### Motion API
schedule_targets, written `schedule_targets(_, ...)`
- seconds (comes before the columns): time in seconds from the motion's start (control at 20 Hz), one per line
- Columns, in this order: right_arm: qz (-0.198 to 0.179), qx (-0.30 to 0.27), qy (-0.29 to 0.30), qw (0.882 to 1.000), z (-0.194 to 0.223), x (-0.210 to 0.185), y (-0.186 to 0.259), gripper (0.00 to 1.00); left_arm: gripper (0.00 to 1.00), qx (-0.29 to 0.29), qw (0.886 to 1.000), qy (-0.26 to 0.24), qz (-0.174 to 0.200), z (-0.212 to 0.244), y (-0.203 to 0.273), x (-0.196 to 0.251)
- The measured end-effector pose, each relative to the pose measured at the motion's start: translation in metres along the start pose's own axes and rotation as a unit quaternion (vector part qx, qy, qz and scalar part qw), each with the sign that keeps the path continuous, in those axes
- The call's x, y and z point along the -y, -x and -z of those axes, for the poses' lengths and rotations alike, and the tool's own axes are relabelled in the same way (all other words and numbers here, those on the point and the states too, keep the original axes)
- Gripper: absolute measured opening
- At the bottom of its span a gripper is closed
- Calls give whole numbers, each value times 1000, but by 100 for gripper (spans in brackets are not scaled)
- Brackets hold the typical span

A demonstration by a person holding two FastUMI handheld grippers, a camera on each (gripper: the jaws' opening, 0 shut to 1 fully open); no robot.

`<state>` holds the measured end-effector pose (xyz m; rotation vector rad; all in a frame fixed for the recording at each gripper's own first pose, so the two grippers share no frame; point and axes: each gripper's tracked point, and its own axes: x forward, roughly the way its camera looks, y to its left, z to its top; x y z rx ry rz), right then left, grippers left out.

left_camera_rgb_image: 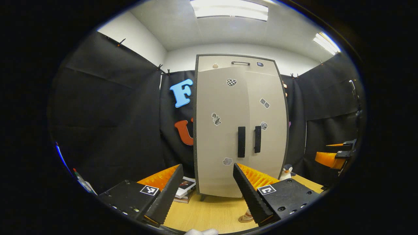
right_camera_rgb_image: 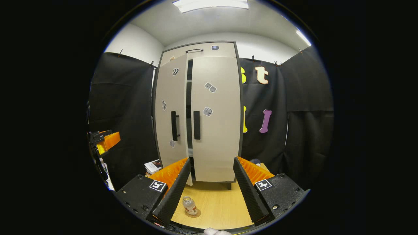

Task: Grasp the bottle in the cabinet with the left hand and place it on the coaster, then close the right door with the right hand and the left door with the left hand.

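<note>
The small clear plastic bottle (right_camera_rgb_image: 189,205) is seen upright on the round brown coaster (right_camera_rgb_image: 193,213), just beside the spread, empty right gripper (right_camera_rgb_image: 209,189); the left gripper (left_camera_rgb_image: 205,192) is likewise held spread.

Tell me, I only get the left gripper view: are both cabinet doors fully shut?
Observer: No. The right gripper view shows the left door swung out a little, with a dark gap between it and the right door, which sits flush.
Operator: Is the bottle on the coaster? That spot is mostly blocked in my view.
Observer: Yes. The bottle stands upright on the coaster, on the table in front of the cabinet.
</note>
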<state>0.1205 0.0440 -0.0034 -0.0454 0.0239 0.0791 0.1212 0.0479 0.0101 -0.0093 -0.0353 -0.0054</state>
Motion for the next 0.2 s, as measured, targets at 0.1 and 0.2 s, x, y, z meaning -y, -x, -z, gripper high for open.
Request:
schedule_targets(0.1,1,1,7,1000,-1,-1,1,81,94,-4,1000,1,-2,3,1,-1)
schedule_targets(0.2,2,1,15,1000,0,-2,0,81,92,-9,1000,4,-1,6,0,-2)
